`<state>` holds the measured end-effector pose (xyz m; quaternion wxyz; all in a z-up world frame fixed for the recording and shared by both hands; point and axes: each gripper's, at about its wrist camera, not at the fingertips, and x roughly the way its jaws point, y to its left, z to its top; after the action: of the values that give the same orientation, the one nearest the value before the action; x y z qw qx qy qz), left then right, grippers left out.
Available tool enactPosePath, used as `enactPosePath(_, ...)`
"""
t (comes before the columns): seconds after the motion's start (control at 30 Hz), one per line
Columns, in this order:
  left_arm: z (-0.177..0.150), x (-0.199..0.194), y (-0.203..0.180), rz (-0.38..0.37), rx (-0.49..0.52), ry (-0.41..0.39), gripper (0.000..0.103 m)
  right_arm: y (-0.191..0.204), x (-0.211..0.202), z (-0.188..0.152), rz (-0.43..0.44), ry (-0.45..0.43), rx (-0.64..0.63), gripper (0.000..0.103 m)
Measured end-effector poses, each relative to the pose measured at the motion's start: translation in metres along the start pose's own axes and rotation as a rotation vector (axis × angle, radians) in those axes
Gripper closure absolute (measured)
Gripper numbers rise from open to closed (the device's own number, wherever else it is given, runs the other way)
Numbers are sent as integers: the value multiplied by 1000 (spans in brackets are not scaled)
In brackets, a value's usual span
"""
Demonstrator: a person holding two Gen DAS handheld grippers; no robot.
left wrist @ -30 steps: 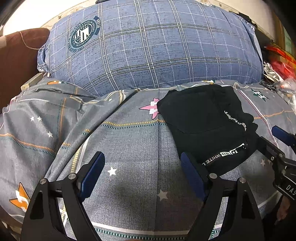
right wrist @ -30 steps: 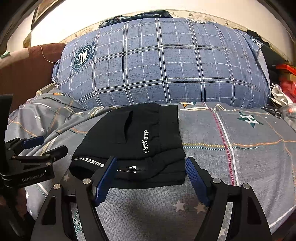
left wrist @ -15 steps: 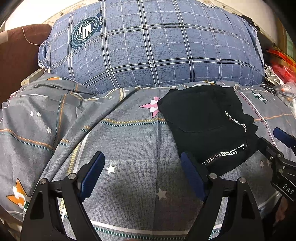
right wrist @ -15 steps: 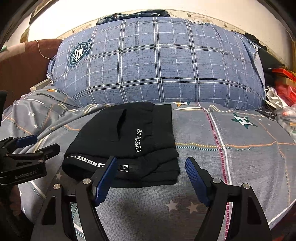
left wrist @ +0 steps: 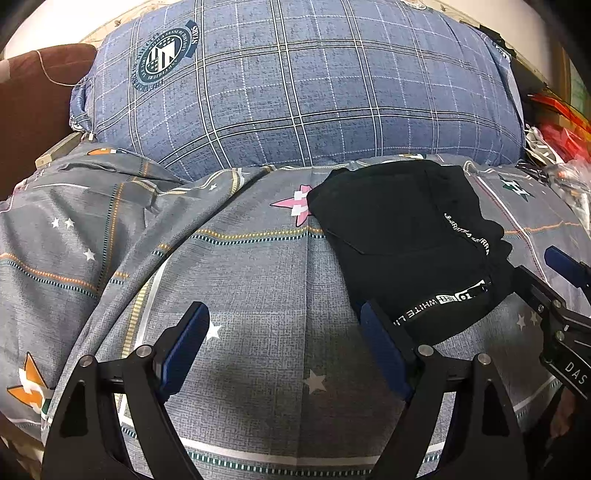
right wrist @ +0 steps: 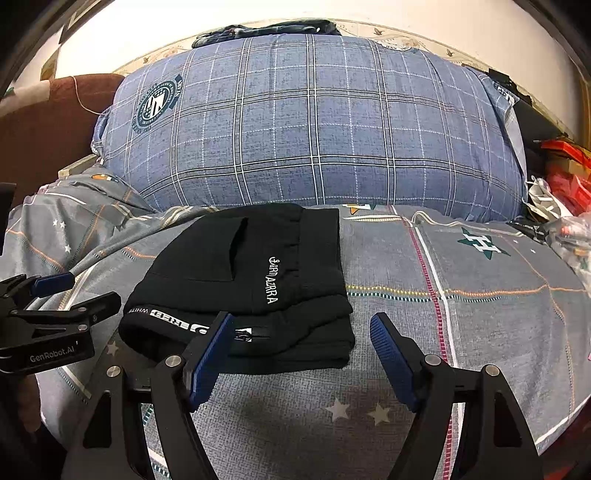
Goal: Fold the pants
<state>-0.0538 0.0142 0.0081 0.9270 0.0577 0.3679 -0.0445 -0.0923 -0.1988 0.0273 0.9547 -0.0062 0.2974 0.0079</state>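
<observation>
Grey star-print bedding (left wrist: 258, 288) spreads under both of your tools and fills the near ground in each wrist view. Nearest you in the left wrist view, your left gripper (left wrist: 284, 332) has its blue-padded jaws spread wide, with only bare sheet and two pale stars between them; they grip nothing. At 3 o'clock of that view the tip of your other tool pokes in from the edge. In the right wrist view your right gripper (right wrist: 303, 345) is likewise parted and empty; its left finger (right wrist: 210, 354) overlaps the near hem of the pants in the picture, though you cannot tell whether it touches the cloth.

Just beyond the fingertips lie the black pants (right wrist: 255, 280), folded into a compact stack flat on the sheet, at about 11 o'clock from the right gripper and at 2 o'clock from the left one (left wrist: 413, 243). White lettering runs along the waistband and along the near folded edge.

Farther back, at 12 o'clock, a big blue plaid pillow (right wrist: 314, 129) with a round crest badge sits against the wall, touching the far edge of the bedding. Dark clothing (right wrist: 266, 29) rests on top of it. Red packaging clutter (right wrist: 565, 173) lies at 3 o'clock.
</observation>
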Motion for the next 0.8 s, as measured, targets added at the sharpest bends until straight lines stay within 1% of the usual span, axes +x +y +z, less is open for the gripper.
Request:
enactPosePath(0.27,0,1,2,3,-8,7,18,0,0,0,-1,-2,-2,26)
enactPosePath(0.8,-1,-2,-2,-23,6,-1,18,1,-1,-1,-4,-4,0,26)
